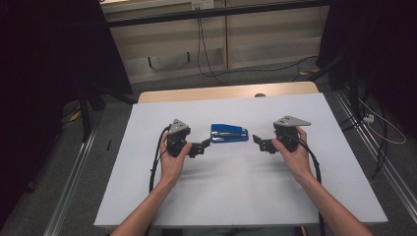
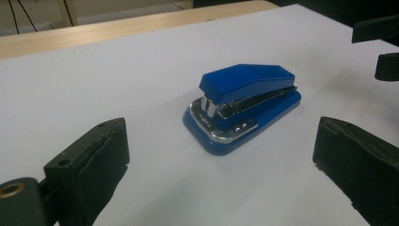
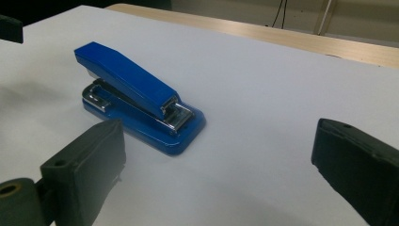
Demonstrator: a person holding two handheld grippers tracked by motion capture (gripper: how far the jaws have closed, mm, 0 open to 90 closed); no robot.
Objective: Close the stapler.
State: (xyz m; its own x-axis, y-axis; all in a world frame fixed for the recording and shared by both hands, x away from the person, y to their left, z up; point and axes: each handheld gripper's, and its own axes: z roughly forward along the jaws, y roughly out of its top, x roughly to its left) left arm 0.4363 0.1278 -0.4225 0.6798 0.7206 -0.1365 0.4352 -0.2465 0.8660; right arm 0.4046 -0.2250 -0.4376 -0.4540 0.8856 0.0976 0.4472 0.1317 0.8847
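The left gripper (image 1: 205, 144) sits in the person's left hand (image 1: 172, 158) on the near-left side of the stapler, its jaws spread wide with nothing between them; in the left gripper view its two black pads (image 2: 101, 155) frame bare white surface, and the stapler lies ahead of them, apart from both. The right gripper (image 1: 257, 140), held by the right hand (image 1: 294, 152), mirrors it from the other side, jaws likewise released and empty, with one pad (image 3: 94, 160) just short of the stapler's near end but not touching it.

The blue stapler (image 1: 229, 133) lies flat between the two grippers, slightly beyond the line joining their tips, long side running across the table. Its top arm is down over the chrome magazine, and its base rests fully on the surface.

It sits near the middle of the white tabletop (image 1: 236, 196), well away from every edge. Open white surface stretches toward the person in front of both hands, and also beyond the stapler up to the far border, where a strip of light wood (image 1: 226, 92) shows. To either side, clear surface runs out to the left and right edges past each forearm. Below the table edges lies grey floor (image 1: 59, 167), with cables (image 1: 378, 132) trailing on the right.
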